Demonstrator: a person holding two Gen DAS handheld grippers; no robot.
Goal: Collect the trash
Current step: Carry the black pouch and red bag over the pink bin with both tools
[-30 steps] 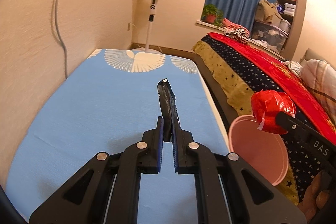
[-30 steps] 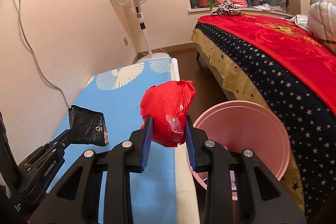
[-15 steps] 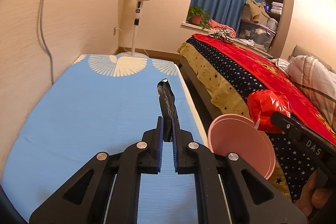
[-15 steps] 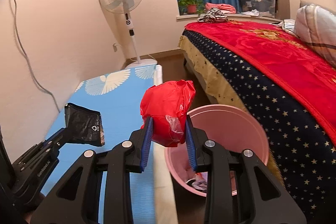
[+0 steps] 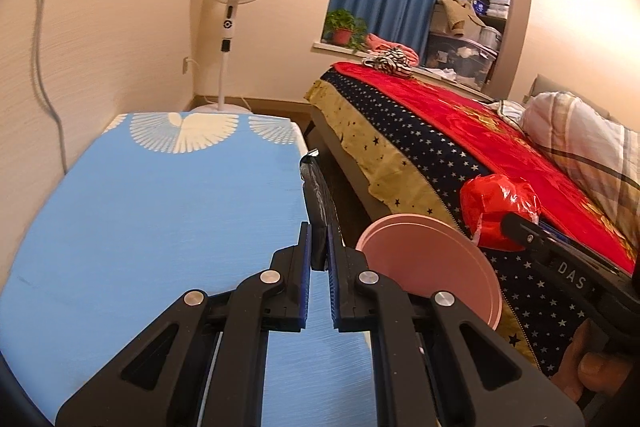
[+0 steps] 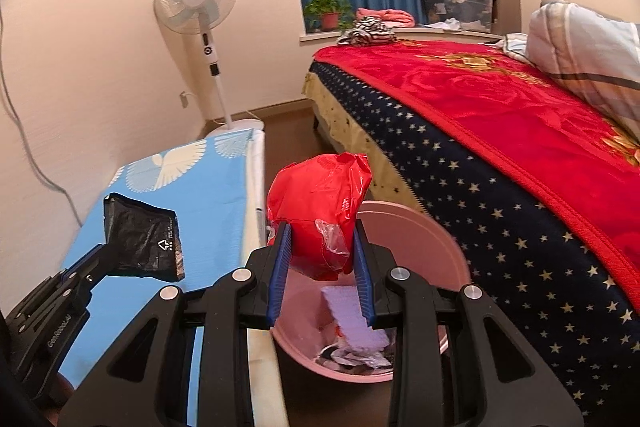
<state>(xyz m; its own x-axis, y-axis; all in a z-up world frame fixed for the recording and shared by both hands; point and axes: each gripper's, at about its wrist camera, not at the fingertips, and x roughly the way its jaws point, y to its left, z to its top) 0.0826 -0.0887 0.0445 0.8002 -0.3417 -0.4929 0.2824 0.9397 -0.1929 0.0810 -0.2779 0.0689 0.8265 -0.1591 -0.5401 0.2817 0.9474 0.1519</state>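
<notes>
A red plastic bag [image 6: 320, 203] is grasped by the right gripper [image 6: 322, 263] above the pink bin [image 6: 448, 255]; a black wrapper [image 5: 318, 203] is clenched in the left gripper [image 5: 319, 259].

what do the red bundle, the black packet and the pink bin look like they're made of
Red bundle: thin glossy plastic film, crinkled with bright highlights. Black packet: probably plastic or foil-lined film, creased, dull sheen, printed triangle mark. Pink bin: likely moulded plastic, smooth and matte.

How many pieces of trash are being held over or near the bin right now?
2: a red bag in the right tool above the pink bin, and a black wrapper in the left tool over the blue table.
</notes>
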